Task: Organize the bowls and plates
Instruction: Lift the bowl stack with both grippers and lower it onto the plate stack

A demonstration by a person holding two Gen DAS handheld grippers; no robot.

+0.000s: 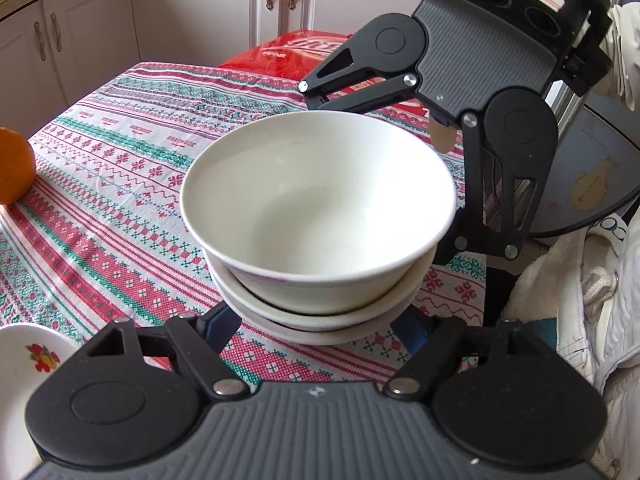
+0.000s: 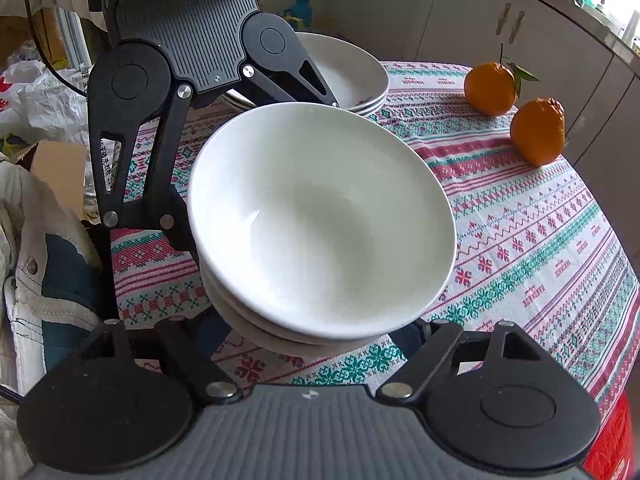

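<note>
We cannot see the fingertips of the left gripper (image 1: 320,326): the stack of white bowls (image 1: 318,216) covers them. The right gripper (image 2: 320,332) is hidden at its tips the same way, so neither view shows whether pads press the stack. At nine o'clock in the left view an orange (image 1: 14,166) is cut by the edge, and at seven o'clock a flowered dish (image 1: 24,364) too. Behind the left gripper, at twelve o'clock in the right view, a second bowl stack (image 2: 352,76) is half covered.

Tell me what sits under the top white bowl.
Under the top white bowl two more white bowls are nested, only their rims showing. Their insides, and whether the stack touches the tablecloth, stay hidden.
</note>
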